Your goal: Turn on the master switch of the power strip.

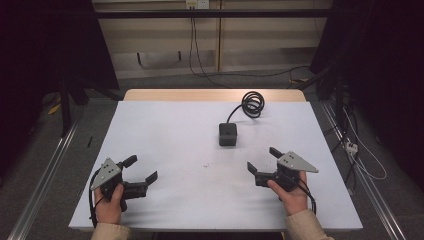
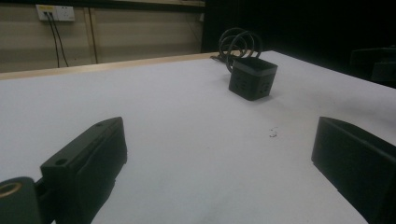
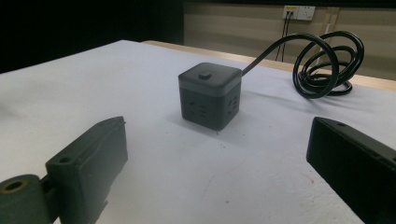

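A dark grey cube power strip (image 1: 227, 134) stands on the white table (image 1: 170, 130), right of centre; its black cable coil (image 1: 252, 104) lies behind it near the far edge. The cube (image 2: 252, 78) shows ahead and to the right in the left gripper view, and the cube (image 3: 209, 94) sits close in the right gripper view, with the coil (image 3: 328, 64) beyond. My left gripper (image 1: 141, 169) rests at the near left, open and empty. My right gripper (image 1: 263, 160) is held at the near right, open and empty, jaws pointing towards the cube.
The table's wooden far edge (image 1: 215, 94) borders a floor with loose cables (image 1: 240, 74). A white plug strip (image 1: 351, 146) lies on the floor at the right. Metal rails (image 1: 45, 175) run along both sides. A small dark speck (image 1: 204, 165) marks the table centre.
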Demonstrator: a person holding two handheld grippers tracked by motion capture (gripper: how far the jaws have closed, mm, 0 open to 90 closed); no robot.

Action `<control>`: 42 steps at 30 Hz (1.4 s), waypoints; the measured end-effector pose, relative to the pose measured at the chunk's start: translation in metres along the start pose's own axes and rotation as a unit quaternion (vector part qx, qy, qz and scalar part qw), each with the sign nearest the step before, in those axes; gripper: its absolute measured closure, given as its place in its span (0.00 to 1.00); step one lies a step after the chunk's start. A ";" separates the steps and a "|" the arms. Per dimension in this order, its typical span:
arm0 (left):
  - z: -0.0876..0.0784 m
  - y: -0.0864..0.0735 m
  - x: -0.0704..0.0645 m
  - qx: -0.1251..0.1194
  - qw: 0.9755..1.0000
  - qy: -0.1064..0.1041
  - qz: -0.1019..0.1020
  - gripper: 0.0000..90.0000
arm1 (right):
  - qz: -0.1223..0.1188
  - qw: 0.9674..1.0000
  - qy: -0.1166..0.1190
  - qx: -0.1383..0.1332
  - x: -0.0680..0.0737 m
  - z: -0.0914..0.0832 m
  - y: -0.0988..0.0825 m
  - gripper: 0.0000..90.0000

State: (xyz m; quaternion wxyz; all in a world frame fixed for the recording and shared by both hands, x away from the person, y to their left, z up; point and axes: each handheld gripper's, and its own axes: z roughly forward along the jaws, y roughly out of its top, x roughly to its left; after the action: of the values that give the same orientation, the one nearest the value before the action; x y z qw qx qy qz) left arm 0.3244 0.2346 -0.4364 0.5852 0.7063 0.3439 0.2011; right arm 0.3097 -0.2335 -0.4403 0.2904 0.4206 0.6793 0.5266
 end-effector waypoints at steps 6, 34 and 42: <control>0.000 0.000 0.000 -0.003 1.000 0.001 -0.003 0.03 | 0.002 1.000 0.000 0.006 -0.001 0.010 0.002 0.06; -0.001 -0.001 0.003 -0.009 1.000 0.001 -0.012 0.03 | -0.008 1.000 -0.004 0.020 -0.001 0.048 0.024 0.13; -0.002 -0.001 0.004 -0.011 1.000 0.002 -0.012 0.03 | -0.008 1.000 -0.001 0.021 0.000 0.055 0.028 0.14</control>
State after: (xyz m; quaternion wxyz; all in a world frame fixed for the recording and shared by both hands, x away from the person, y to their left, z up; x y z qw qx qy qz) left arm 0.3257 0.2390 -0.4371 0.5946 0.6950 0.3517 0.1994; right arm 0.3634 -0.2052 -0.4285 0.2860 0.4219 0.6931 0.5096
